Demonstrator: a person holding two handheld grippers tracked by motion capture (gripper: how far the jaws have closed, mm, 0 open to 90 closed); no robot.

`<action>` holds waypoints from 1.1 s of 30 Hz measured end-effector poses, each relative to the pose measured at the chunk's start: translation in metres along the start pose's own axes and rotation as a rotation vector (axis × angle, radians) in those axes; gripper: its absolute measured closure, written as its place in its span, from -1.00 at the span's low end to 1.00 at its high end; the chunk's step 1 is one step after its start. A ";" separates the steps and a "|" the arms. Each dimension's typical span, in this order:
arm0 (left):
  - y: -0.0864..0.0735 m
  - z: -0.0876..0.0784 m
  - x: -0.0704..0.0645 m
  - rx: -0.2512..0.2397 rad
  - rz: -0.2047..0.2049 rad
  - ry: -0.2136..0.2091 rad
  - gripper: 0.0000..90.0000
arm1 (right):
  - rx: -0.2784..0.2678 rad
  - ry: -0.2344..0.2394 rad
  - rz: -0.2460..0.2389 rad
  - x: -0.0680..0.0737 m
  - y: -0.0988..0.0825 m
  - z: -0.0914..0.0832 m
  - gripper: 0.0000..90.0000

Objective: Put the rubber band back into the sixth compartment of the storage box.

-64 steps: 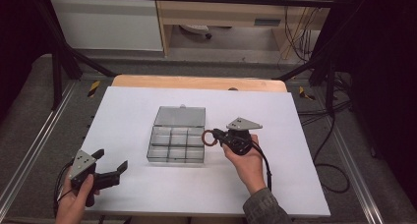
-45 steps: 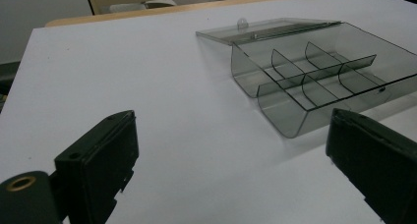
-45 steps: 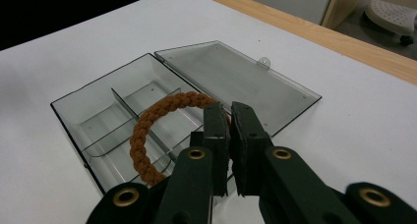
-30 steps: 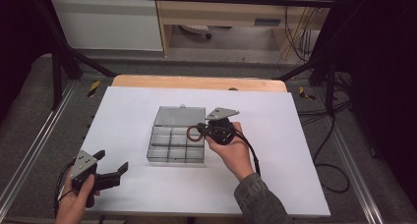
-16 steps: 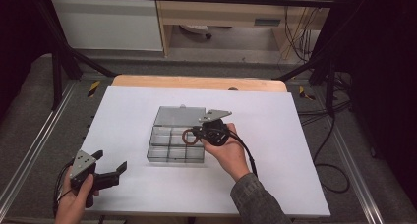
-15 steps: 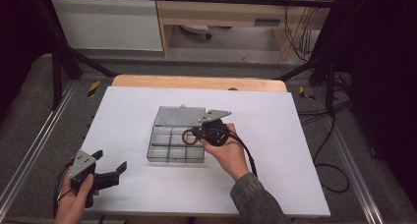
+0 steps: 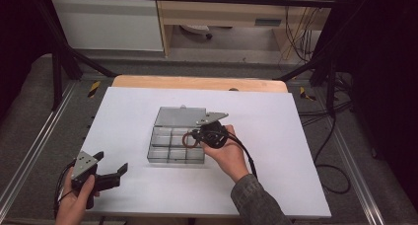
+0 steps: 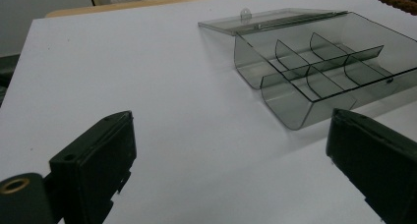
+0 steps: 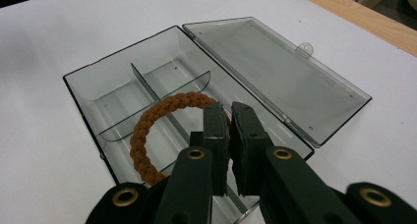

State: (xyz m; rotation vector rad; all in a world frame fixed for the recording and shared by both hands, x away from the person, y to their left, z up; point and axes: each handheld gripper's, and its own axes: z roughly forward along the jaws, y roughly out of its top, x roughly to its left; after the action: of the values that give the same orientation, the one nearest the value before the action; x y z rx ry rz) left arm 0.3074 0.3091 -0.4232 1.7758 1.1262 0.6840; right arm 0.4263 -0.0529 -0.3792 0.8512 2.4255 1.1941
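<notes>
A smoky clear compartment box (image 7: 167, 158) lies mid-table with its lid (image 7: 180, 116) folded flat behind it. My right gripper (image 7: 193, 136) hovers over the box's right side, shut on a brown braided ring (image 7: 187, 139). In the right gripper view the ring (image 9: 162, 116) hangs from the gripper (image 9: 229, 110) above the dividers of the box (image 9: 115, 98), beside the lid (image 9: 275, 71). My left gripper (image 7: 111, 168) is held open near the table's front left corner. In the left gripper view, that gripper (image 8: 231, 135) faces the box (image 8: 295, 106) with nothing between its jaws.
A white sheet (image 7: 276, 136) covers the table, and a strip of wooden edge (image 7: 197, 83) shows at the back. Metal rails (image 7: 29, 156) run along both sides. Cables (image 7: 325, 151) lie on the floor to the right.
My right gripper has carried the brown ring leftward, from beside the box's right edge to above its right compartments. The left gripper has barely shifted.
</notes>
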 end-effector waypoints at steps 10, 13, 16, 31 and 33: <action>0.000 0.001 0.000 0.005 0.005 -0.002 -0.89 | 0.039 0.012 0.001 0.000 -0.005 0.005 0.90; 0.000 0.001 -0.001 0.007 0.007 -0.002 -0.89 | 0.049 0.018 -0.001 0.001 -0.008 0.007 0.90; -0.001 0.001 -0.001 0.010 0.009 -0.003 -0.89 | 0.059 0.022 0.001 0.001 -0.010 0.008 0.90; -0.001 0.002 -0.002 0.020 0.019 -0.007 -0.89 | 0.083 0.023 0.000 0.001 -0.018 0.012 0.89; -0.001 0.002 -0.002 0.022 0.021 -0.008 -0.89 | 0.083 0.025 -0.003 0.001 -0.019 0.012 0.89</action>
State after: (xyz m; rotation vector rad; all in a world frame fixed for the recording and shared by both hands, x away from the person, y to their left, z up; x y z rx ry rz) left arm 0.3077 0.3065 -0.4251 1.8099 1.1150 0.6785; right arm 0.4247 -0.0540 -0.4014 0.8616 2.5108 1.1160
